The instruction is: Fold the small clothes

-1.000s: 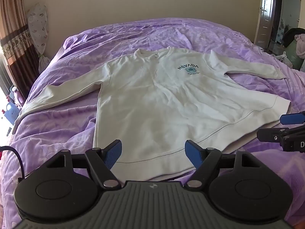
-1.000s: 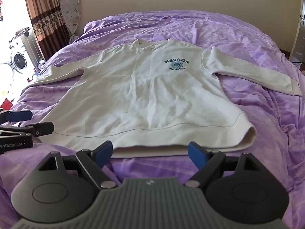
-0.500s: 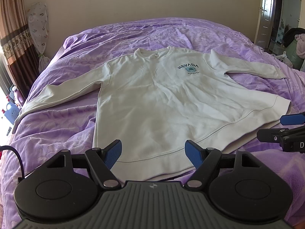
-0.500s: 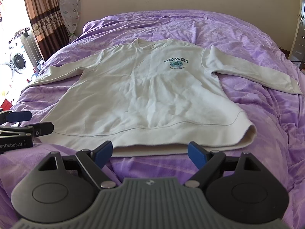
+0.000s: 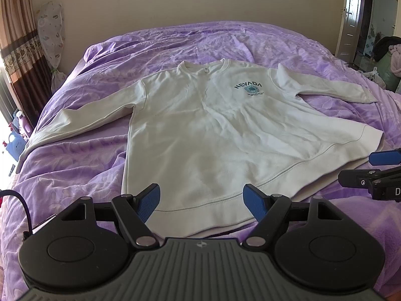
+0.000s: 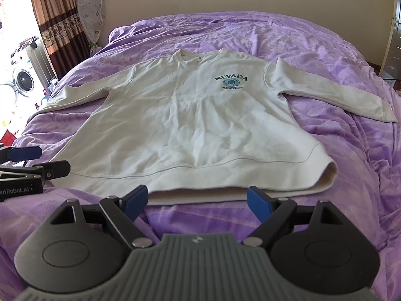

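Cream long-sleeved sweatshirt lies spread flat, unfolded; no fold is begun.

The cream cotton sweatshirt with a teal NEVADA print (image 5: 200, 130) fills the centre of both frames, face up on the rumpled purple bedspread (image 5: 75, 155), sleeves stretched toward the left and right edges, hem nearest the cameras. Every fold appears left to do. The left gripper (image 5: 201, 197) at lower centre of its frame hovers over the hem, jaws spread wide and holding nothing; the right gripper (image 6: 196, 199) at lower centre of its frame is likewise wide and empty, just short of the hem. Nothing lies on the garment. A brown patterned curtain (image 6: 52, 17) hangs upper left; what may be a washing machine (image 6: 22, 80) sits at the bright left edge, well apart.
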Available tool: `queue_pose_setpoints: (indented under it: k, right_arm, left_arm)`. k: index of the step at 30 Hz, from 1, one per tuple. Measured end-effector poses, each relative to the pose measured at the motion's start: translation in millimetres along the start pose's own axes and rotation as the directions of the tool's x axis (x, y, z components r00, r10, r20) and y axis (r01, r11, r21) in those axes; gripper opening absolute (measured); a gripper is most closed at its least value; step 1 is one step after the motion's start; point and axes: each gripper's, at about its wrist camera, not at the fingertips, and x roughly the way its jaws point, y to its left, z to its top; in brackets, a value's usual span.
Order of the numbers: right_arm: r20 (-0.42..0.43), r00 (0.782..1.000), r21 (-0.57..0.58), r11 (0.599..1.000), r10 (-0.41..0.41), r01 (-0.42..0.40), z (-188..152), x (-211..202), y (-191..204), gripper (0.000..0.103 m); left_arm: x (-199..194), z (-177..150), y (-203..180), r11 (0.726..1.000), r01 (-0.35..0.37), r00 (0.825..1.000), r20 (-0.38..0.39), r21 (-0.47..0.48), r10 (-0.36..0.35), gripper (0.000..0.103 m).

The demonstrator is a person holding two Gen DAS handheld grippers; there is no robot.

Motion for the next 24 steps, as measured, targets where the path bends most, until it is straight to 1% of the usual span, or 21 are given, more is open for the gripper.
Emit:
queue_pose_setpoints:
  k: [24]
  right_arm:
    - [-0.007, 1.0, 0.002, 1.0, 0.002, -0.002, -2.6, 2.2, 0.7, 0.082]
  left_arm:
    - [0.4, 0.5, 0.1, 1.0, 0.001, 1.0, -0.005, -0.001, -0.001, 0.088]
